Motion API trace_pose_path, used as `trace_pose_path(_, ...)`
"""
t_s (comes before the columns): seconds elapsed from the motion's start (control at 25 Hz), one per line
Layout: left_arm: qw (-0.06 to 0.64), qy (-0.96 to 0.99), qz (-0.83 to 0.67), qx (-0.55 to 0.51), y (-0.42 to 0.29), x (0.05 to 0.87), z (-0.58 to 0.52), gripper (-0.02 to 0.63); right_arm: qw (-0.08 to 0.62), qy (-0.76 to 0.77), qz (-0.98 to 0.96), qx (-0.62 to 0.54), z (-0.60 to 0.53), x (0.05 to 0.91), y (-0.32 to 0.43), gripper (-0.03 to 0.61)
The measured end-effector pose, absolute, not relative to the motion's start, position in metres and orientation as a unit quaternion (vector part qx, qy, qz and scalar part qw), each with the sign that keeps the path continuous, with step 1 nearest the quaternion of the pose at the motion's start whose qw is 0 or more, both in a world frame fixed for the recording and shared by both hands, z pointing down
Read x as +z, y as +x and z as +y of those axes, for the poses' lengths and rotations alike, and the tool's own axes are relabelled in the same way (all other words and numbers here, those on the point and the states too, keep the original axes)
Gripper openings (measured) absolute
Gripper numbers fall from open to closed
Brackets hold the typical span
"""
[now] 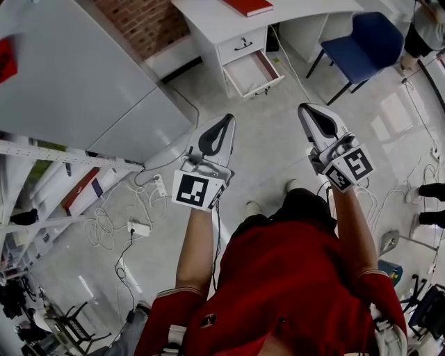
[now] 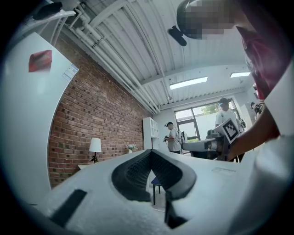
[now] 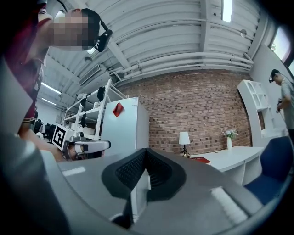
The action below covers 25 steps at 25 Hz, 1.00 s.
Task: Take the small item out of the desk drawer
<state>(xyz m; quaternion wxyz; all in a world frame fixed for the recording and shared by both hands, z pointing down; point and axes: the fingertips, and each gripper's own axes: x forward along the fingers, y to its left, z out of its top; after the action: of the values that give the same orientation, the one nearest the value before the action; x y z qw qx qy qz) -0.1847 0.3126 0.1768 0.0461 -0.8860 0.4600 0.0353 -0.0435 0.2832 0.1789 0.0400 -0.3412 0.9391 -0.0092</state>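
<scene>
Across the grey floor, the white desk's open drawer lies well ahead, roughly midway between left gripper and right gripper — both jaws clenched on nothing — its small item too distant to discern.

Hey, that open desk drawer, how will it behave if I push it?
The drawer stands pulled far out of the desk, so it probably slides straight back on runners. No contents show from here, so it is likely light.
</scene>
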Motion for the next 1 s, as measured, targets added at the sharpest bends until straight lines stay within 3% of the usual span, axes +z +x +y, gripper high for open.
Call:
trace_pose_path(0.56, 0.045, -0.876, 0.479, 0.004, -0.197, 0.198, 0.243, 0.002, 0.029, -0.33, 0.943, -0.012, 0.199, 0.206, -0.043, 0.014)
trace_pose_path(1.0, 0.051, -0.863, 0.501, -0.034, -0.157, 0.212, 0.119, 0.002, 0.01, -0.299, 0.954, -0.001, 0.07, 0.233, -0.002, 0.012)
